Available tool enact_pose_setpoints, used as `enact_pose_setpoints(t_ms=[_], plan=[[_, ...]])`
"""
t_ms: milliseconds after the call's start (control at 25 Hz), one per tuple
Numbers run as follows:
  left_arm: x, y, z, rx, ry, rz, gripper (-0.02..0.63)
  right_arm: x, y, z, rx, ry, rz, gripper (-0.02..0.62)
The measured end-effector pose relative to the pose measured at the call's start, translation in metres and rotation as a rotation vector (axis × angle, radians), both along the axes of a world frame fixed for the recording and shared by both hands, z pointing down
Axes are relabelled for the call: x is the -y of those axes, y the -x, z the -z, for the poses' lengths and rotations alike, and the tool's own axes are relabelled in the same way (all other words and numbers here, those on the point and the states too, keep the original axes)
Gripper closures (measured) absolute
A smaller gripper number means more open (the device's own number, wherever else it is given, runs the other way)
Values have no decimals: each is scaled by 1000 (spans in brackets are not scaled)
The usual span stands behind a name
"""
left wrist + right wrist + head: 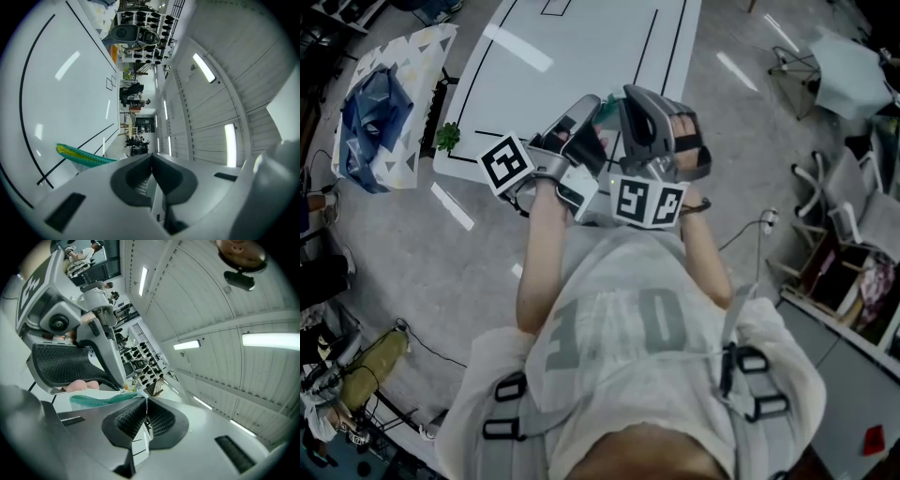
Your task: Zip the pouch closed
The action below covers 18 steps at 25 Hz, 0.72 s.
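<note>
Pouch (101, 399): hanging in the air above counter (581, 42), between both grippers.
Right gripper (145, 403): pressing together, pinching the pouch end.
Left gripper (152, 161): pressing together, with the pouch edge passing at its 9 o'clock; whether it is gripping the pouch is unclear.
Closing: probably starting, extent not showing.
</note>
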<state>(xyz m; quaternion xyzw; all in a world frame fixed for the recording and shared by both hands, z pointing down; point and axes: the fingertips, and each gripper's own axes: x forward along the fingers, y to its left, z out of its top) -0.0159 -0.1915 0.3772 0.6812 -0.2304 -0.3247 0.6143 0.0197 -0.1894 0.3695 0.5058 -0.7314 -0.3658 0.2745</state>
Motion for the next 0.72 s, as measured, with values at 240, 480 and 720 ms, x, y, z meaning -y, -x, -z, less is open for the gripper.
enact_pose_setpoints(t_ms=[240,480,720], plan=[[3,5,-4,-5,12,25,597,2,-5,10,5,-19,0,581],[5,17,-16,22,47,70,598,2,-12,20,30,-34,-11,582],[8,24,-24,43,55,96,598,0,-12,26,61,-38,-17,582]])
